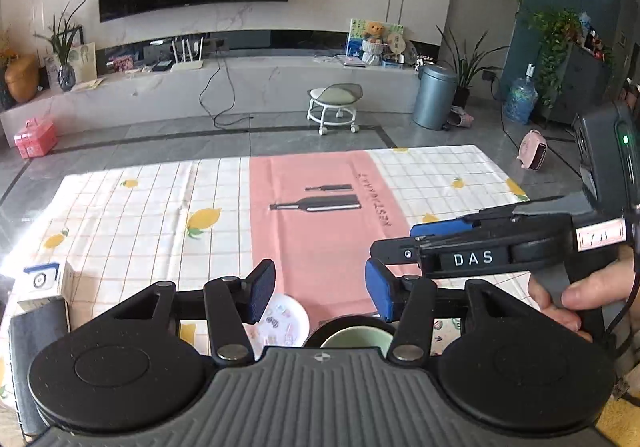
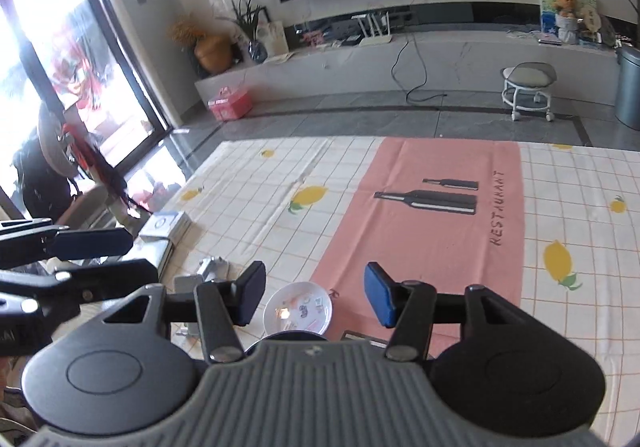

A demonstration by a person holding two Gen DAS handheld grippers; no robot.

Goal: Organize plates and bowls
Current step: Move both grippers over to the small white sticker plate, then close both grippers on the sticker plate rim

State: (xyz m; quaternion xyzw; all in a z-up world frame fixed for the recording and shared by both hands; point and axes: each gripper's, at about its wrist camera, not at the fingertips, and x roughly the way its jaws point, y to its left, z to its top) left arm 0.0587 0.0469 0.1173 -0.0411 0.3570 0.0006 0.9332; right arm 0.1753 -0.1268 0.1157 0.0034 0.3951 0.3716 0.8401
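Observation:
A small white plate with printed pictures (image 1: 286, 317) lies on the tablecloth near the front edge; it also shows in the right wrist view (image 2: 298, 307). A dark bowl with a pale green inside (image 1: 354, 335) sits just right of it, half hidden by my left gripper's body; only its dark rim (image 2: 294, 336) shows in the right wrist view. My left gripper (image 1: 320, 289) is open and empty above both. My right gripper (image 2: 316, 293) is open and empty above the plate, and it reaches in from the right in the left wrist view (image 1: 404, 243).
A checked lemon tablecloth with a pink centre panel (image 1: 316, 207) covers the table. Small boxes (image 1: 42, 283) and metal items (image 2: 212, 271) sit at the table's left edge. A patterned flat item (image 1: 446, 331) lies right of the bowl.

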